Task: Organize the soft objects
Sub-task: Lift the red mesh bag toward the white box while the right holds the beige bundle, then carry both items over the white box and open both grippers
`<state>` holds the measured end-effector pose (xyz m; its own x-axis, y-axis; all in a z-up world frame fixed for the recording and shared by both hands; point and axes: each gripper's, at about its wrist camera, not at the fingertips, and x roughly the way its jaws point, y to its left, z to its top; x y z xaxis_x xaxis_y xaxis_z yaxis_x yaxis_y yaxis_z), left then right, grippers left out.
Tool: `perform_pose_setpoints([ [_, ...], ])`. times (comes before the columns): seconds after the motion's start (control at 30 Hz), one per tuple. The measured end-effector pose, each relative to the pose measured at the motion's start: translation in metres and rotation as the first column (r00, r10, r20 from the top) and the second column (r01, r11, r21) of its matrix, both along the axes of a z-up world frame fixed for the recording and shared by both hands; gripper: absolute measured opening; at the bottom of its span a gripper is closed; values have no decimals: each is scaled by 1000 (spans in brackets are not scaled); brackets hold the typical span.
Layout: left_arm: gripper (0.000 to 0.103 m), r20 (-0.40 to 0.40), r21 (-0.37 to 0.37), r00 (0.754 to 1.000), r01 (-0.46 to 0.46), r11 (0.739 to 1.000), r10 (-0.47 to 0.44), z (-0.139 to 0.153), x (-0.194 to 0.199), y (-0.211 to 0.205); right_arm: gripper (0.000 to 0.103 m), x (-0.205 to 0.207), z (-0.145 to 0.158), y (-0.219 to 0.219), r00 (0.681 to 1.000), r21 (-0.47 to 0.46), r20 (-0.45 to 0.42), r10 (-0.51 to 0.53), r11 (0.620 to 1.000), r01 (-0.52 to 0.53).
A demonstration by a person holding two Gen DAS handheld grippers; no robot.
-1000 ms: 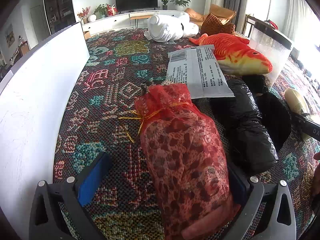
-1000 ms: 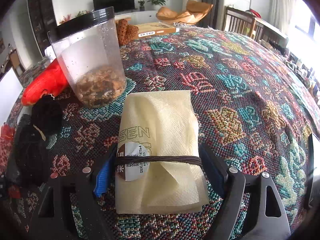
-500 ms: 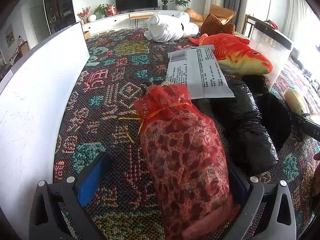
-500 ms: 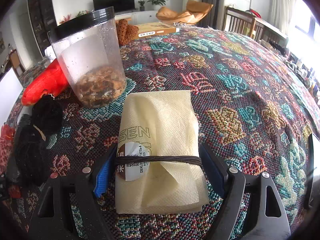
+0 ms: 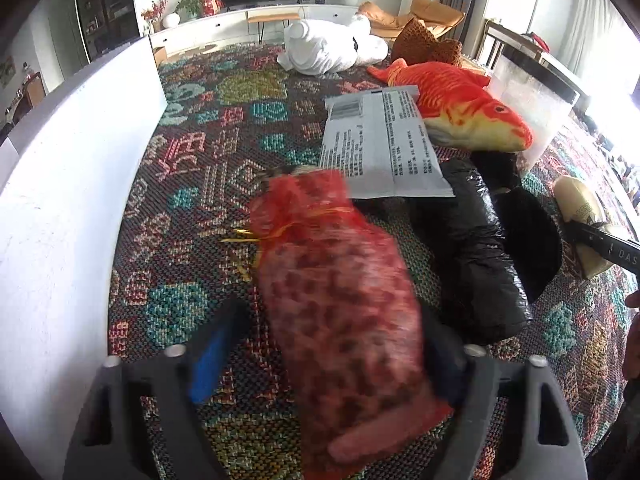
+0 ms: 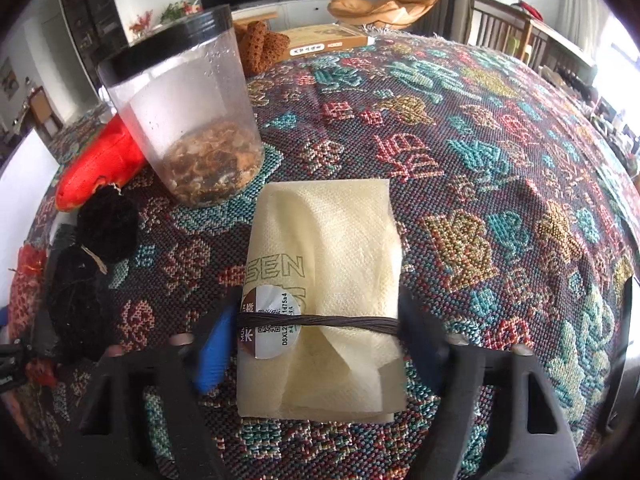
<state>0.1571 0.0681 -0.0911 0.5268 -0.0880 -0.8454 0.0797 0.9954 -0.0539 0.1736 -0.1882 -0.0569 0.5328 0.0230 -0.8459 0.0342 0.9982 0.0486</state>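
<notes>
A red mesh bag [image 5: 340,300] tied with gold string lies lengthwise on the patterned cloth [image 5: 200,184]. My left gripper [image 5: 332,344] straddles its near end with the jaws closing. The right finger touches the bag, while a strip of cloth still shows beside the blue left pad [image 5: 212,356]. In the right wrist view a folded cream cloth bundle [image 6: 324,248], bound with a brown cord and a round sticker, lies between the fingers of my right gripper [image 6: 316,340]. Those jaws are closing too, and both pads meet the bundle's sides.
A white wall [image 5: 60,200] stands close on the left. A black plastic bag [image 5: 476,248], a printed sheet [image 5: 380,148], an orange fish plush [image 5: 464,112] and a white plush [image 5: 324,48] lie beyond. A clear jar [image 6: 188,112] with a black rim holds dried bits; black balls [image 6: 104,224] sit left.
Both grippers' fingers have moved inward. The left pair has narrowed around the red mesh bag, which now looks blurred, and the right pair has come onto the cream bundle's sides.
</notes>
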Motion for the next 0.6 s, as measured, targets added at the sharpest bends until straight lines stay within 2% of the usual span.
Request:
perform_pose_setpoints([
  [0.03, 44, 8, 0, 1000, -1, 1000, 1, 4, -3, 0, 45, 0, 3, -3, 1000, 17, -3, 6, 1000, -6],
  [0.07, 42, 18, -23, 1000, -1, 1000, 1, 8, -7, 1, 42, -1, 6, -5, 1000, 39, -12, 5, 999, -4],
  [0.2, 39, 76, -145, 997, 10, 989, 1, 39, -35, 10, 42, -20, 34, 2, 999, 70, 19, 31, 997, -32],
  [0.33, 39, 146, -265, 989, 18, 964, 22, 86, -69, 39, 43, -46, 80, 51, 985, 96, 80, 153, 982, -160],
  [0.4, 39, 188, -258, 981, 3, 966, 47, 109, -88, 62, 43, -62, 107, 92, 962, 120, 119, 245, 959, -258],
  [0.47, 39, 219, -211, 972, -42, 977, 89, 127, -107, 94, 44, -78, 130, 139, 925, 146, 152, 347, 918, -368],
  [0.53, 39, 231, -153, 961, -119, 981, 152, 136, -125, 130, 44, -95, 151, 188, 874, 184, 181, 450, 858, -480],
  [0.6, 42, 229, -79, 946, -215, 973, 228, 139, -143, 166, 46, -113, 167, 236, 814, 218, 210, 541, 786, -579],
])
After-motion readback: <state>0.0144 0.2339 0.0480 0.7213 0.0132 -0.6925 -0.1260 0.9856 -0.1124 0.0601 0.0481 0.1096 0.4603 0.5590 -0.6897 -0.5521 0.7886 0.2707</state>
